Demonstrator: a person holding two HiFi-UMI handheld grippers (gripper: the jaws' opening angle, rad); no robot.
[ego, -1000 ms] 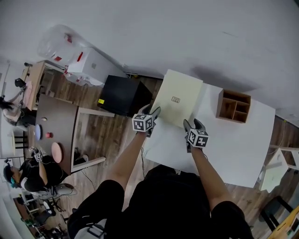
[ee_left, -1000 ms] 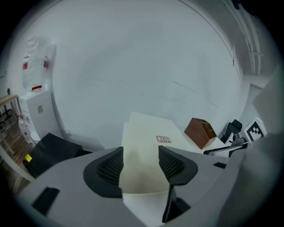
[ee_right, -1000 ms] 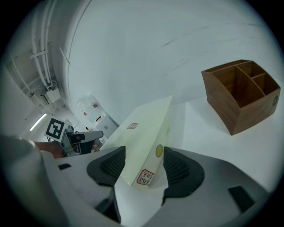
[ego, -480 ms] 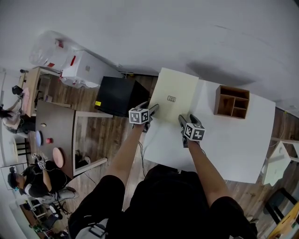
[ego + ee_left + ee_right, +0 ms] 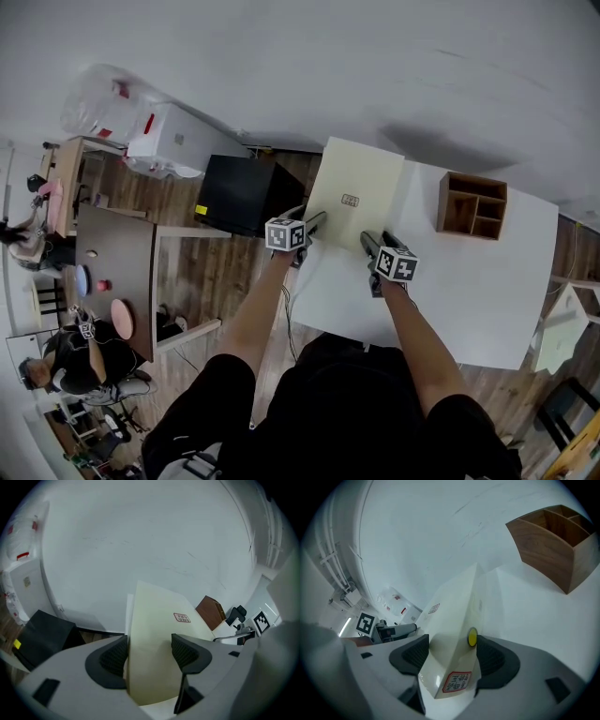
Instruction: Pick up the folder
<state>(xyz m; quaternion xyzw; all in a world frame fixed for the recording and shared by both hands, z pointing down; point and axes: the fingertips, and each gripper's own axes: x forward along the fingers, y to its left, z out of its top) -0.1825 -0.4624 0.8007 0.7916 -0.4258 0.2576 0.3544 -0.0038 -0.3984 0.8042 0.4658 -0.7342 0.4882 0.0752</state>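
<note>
Cream folder [image 5: 354,202] lies on the white tabletop [image 5: 469,291], its long axis running away from the person. Its near end sits between both sets of jaws: left hand-held gripper [image 5: 309,225] at the left corner, right hand-held gripper [image 5: 368,244] at the right. Both have just been opening, and the spread pads seem clear of it.
</note>
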